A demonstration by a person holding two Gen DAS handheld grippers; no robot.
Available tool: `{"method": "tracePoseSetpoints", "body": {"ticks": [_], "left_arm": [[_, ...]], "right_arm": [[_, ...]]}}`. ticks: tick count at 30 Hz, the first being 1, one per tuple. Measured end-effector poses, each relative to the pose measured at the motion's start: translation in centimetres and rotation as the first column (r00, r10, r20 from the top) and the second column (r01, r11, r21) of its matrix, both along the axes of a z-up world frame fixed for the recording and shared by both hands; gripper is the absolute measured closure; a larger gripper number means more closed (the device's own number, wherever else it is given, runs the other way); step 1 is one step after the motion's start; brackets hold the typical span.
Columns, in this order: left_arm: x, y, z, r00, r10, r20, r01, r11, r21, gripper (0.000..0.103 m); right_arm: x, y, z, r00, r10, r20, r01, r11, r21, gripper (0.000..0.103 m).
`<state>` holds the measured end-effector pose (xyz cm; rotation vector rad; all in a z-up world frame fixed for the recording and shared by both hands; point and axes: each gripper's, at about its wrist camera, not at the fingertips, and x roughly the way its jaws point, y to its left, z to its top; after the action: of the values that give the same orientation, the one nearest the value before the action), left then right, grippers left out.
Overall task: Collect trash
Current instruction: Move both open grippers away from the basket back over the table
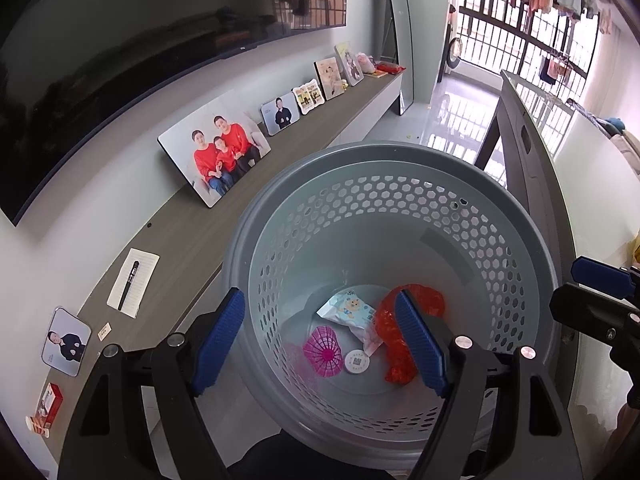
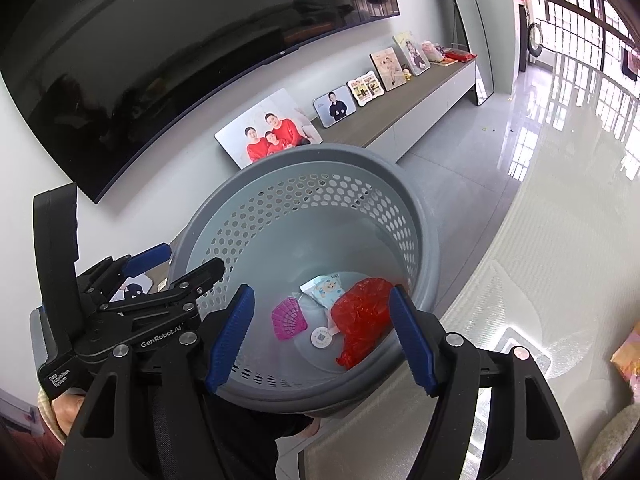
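A rim of the grey perforated waste basket (image 1: 400, 184) could be clipped and the basket tipped if either tool is lowered carelessly, spilling the red plastic bag (image 1: 404, 320), snack wrapper (image 1: 352, 312) and pink mesh piece (image 1: 323, 354) seen at its bottom, lower centre. The left hand-held gripper (image 1: 320, 340) and right hand-held gripper (image 2: 320, 336) are held wide apart above the opening, nothing gripped or touched.

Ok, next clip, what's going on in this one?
A person holds two hand-held tools over a grey perforated plastic waste basket. Both the left tool and the right tool are open with nothing between their pads. At the bottom of the basket lie a crumpled red plastic bag, a white printed wrapper, a pink mesh piece and a small round white cap.
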<state>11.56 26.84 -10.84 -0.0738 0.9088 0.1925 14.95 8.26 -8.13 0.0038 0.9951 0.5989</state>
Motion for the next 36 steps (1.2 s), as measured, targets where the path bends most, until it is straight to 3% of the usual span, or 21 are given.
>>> {"method": "tracePoseSetpoints", "body": {"ticks": [11, 22, 36], "left_arm": [[-1.7, -0.8, 2.0, 1.000, -0.002, 0.019, 0.001, 1.000, 0.017, 0.027], [-4.2, -4.6, 4.3, 0.997, -0.062, 0.045, 0.061, 0.998, 0.024, 0.024], [-6.1, -13.2, 5.8, 0.974, -0.218, 0.065, 0.217, 0.976, 0.021, 0.021]], "right_arm": [[-1.8, -1.9, 1.8, 0.997, -0.050, 0.058, 0.050, 0.999, 0.005, 0.036], [-6.0, -8.4, 2.8, 0.985, -0.157, 0.072, 0.156, 0.988, 0.012, 0.036], [-11.4, -20.0, 3.3, 0.916, -0.385, 0.115, 0.388, 0.922, -0.003, 0.034]]}}
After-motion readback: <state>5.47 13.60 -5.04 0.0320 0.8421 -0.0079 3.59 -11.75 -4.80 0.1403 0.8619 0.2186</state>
